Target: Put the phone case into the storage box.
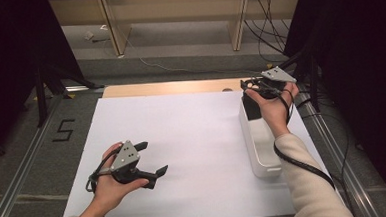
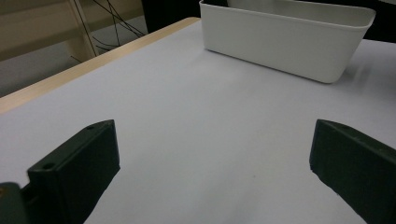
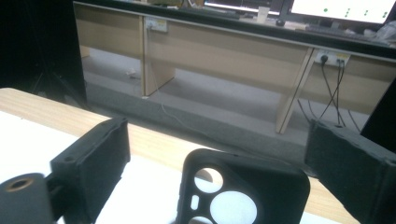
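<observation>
We find the left gripper (image 1: 152, 158) idle near the table's front, well apart from the white bin (image 1: 259, 145), jaws spread and empty. Farther off, the right gripper (image 1: 250, 84) hangs over the bin's far end, jaws wide, with the black phone case (image 3: 243, 193) between them, ungripped as far as we can tell. We judge a placing or pickup step; next comes a clean close or withdrawal. Beyond the bin stand desks (image 3: 243, 51) and cables; nothing obstructs.

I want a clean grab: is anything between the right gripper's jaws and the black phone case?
Nothing visible. In the right gripper view the phone case stands up between the open jaws of the right gripper, with bare gaps on both sides. In the high view that gripper hovers over the far end of the white bin.
</observation>
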{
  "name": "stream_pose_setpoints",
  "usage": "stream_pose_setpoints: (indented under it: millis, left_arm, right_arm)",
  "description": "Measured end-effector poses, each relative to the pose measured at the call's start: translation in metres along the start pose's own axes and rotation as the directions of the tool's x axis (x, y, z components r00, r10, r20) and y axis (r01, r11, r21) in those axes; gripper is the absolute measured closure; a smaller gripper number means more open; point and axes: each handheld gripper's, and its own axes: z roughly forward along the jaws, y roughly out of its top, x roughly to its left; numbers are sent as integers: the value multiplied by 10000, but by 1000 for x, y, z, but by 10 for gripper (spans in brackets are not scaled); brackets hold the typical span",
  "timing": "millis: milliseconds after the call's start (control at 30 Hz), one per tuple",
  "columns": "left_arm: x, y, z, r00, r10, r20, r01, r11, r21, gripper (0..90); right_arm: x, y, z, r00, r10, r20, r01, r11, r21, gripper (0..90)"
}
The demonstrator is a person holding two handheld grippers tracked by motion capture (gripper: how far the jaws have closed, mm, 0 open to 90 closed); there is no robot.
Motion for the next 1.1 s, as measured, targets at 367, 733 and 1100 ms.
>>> stream_pose_setpoints:
  millis: [367,733,1100]
  left_arm:
    - [0,0,0,10000,-13,-17,13,10000,8,11]
    - [0,0,0,10000,-11,-32,11,10000,3,11]
    - [0,0,0,10000,5,-46,-5,10000,10,11]
  right_arm:
    - [14,5,-16,9975,-127,-694,108,9996,-277,123]
    - [31,2,-25,9895,-30,-1447,3,9998,-188,124]
    - [39,3,-42,9805,-98,-1964,21,9992,-393,124]
